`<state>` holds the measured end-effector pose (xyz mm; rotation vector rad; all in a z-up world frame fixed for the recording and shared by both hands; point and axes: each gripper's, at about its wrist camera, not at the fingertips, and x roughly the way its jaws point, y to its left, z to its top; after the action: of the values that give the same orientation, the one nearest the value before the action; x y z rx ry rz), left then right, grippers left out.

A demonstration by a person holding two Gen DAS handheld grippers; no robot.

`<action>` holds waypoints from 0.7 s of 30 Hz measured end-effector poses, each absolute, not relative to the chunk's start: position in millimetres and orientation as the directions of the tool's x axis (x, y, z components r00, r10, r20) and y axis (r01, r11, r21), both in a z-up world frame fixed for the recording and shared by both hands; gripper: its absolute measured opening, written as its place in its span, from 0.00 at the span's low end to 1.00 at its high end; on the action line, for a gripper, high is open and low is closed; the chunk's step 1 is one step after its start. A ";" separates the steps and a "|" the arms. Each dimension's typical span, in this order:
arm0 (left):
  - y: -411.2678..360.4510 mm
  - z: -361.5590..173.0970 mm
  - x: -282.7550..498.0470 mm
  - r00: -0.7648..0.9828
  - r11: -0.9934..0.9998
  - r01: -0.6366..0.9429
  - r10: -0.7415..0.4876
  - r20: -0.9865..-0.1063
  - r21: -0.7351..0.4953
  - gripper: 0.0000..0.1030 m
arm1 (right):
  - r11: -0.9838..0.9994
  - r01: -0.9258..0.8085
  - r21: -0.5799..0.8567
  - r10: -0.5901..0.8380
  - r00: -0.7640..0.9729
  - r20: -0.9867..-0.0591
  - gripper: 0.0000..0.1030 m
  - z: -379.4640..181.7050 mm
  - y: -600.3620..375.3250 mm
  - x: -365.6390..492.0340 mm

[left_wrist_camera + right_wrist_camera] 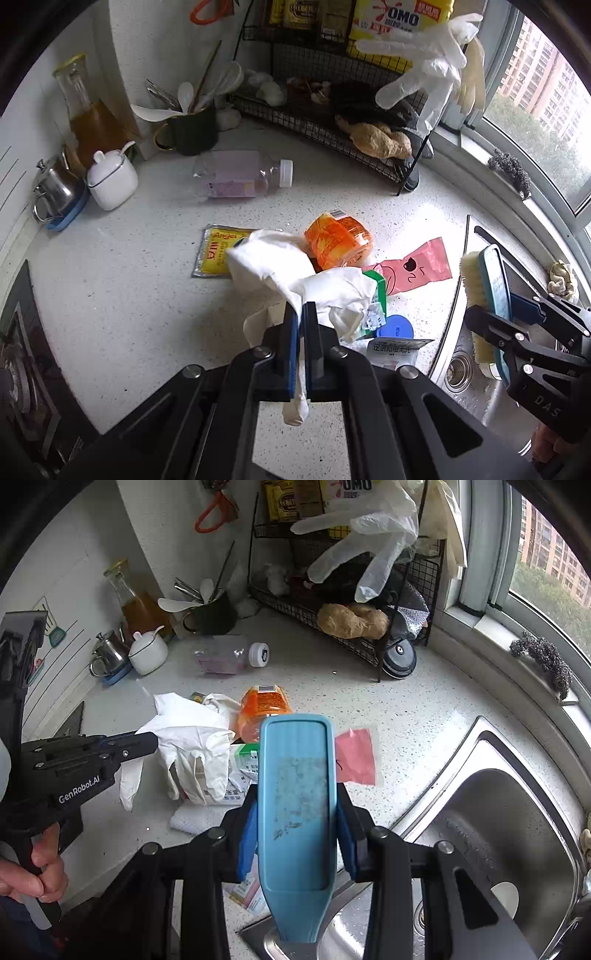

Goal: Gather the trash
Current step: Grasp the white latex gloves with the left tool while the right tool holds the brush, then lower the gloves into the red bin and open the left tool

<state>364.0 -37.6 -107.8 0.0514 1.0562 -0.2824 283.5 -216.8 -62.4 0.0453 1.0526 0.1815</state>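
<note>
White glove (273,269): pinched in left gripper (301,314)
Brush (297,805): clamped by right gripper (297,823)
Risk: thin glove may slip free

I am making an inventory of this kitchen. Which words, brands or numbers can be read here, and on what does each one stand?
"OMO": yellow detergent pack on the wire rack.
"Angel": yellow sachet on the counter.
"GenRobot.AI": body of the left gripper.
"DAS": body of the right gripper, cut off.
Chinese print on the white packet and the barcode on the orange wrapper: too small to read.
</note>
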 end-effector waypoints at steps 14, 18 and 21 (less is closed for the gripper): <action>13.0 -66.5 246.1 0.551 0.976 0.207 -0.173 -0.816 -0.067 0.02 | 0.968 -0.218 0.128 0.228 0.535 -0.814 0.34 -29.6 -170.0 204.9; 26.5 -74.4 202.5 0.538 0.977 0.198 -0.179 -0.824 -0.083 0.02 | 0.962 -0.233 0.140 0.245 0.518 -0.820 0.34 -34.4 -157.6 172.8; 37.2 -84.8 169.7 0.525 0.978 0.189 -0.175 -0.833 -0.086 0.02 | 0.960 -0.241 0.142 0.249 0.507 -0.825 0.34 -42.0 -147.8 148.9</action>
<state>169.7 37.2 -84.8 0.0157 0.9949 -0.2177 148.9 -147.8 -42.0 0.0093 0.9959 0.2956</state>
